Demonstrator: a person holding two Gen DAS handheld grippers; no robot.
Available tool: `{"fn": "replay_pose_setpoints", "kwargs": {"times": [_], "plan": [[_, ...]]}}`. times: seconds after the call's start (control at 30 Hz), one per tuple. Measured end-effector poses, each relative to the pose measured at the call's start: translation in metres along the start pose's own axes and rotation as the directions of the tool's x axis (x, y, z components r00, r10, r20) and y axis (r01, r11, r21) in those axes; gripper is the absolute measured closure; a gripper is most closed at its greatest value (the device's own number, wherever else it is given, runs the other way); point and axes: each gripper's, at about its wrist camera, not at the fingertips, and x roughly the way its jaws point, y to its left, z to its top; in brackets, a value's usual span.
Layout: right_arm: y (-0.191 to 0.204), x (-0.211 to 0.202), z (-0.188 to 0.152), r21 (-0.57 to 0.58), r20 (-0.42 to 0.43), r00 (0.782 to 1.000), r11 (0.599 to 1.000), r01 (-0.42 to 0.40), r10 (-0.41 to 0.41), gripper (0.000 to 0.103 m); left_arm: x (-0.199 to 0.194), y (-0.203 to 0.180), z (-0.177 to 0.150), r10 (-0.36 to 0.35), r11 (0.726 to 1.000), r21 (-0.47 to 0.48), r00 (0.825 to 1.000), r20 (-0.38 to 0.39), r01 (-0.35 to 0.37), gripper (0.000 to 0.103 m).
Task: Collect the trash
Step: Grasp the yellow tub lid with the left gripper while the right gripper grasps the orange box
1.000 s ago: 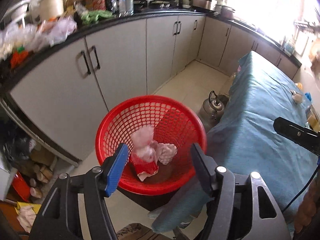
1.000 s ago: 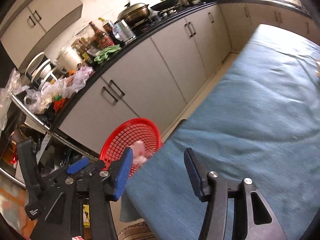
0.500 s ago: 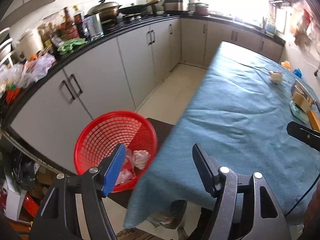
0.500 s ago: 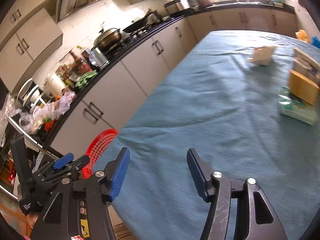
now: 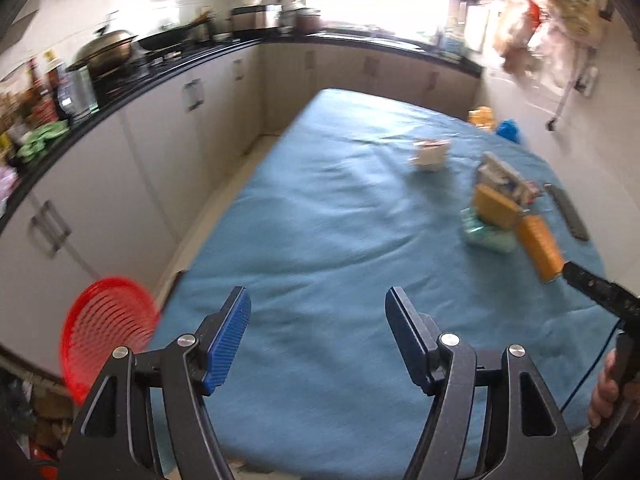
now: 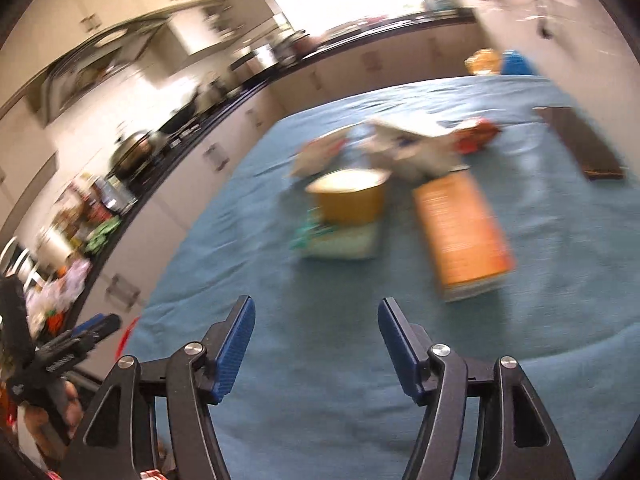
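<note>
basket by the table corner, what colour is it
Red basket, clearest in the left wrist view.

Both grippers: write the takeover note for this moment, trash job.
Left gripper: open, empty, over the blue tablecloth.
Right gripper: jaws opening, nothing between them.
Red basket: off the table's near left corner; its contents are not visible now.
Left to collect: orange box, yellow tub on a green-white pack, and crumpled wrappers behind them.
Dark flat item at the far right: too blurred to identify.

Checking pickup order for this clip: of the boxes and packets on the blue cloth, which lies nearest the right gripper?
The long orange box lying flat, just ahead and right of the right gripper; the yellow tub and white packets sit farther back.
</note>
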Motion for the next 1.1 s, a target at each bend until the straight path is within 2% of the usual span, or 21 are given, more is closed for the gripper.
{"fn": "replay_pose_setpoints", "kwargs": {"times": [0.23, 0.43, 0.63, 0.73, 0.9, 1.1], "plan": [[-0.059, -0.011, 0.022, 0.065, 0.010, 0.995, 0.993, 0.095, -0.095, 0.032, 0.031, -0.069, 0.032, -0.120, 0.991, 0.060, 0.992, -0.028, 0.122, 0.031], [-0.070, 0.017, 0.043, 0.023, -0.011, 0.986, 0.986, 0.164, -0.164, 0.028, 0.073, -0.123, 0.063, -0.220, 0.969, 0.095, 0.972, -0.083, 0.227, 0.024], [-0.073, 0.050, 0.047, -0.011, -0.064, 0.980, 0.983, 0.186, -0.186, 0.028, 0.119, -0.164, 0.085, -0.208, 0.968, 0.115, 0.968, -0.140, 0.224, 0.024], [-0.074, 0.055, 0.045, -0.025, -0.046, 0.980, 0.981, 0.192, -0.193, 0.028, 0.134, -0.181, 0.090, -0.197, 0.966, 0.142, 0.969, -0.147, 0.218, 0.023], [-0.078, 0.053, 0.041, -0.047, -0.021, 0.976, 0.975, 0.218, -0.219, 0.049, 0.150, -0.209, 0.092, -0.162, 0.951, 0.240, 0.975, -0.150, 0.195, 0.022], [-0.083, 0.046, 0.037, -0.025, -0.017, 0.975, 0.975, 0.220, -0.220, 0.050, 0.169, -0.234, 0.089, -0.124, 0.938, 0.301, 0.977, -0.175, 0.173, 0.022]]}}
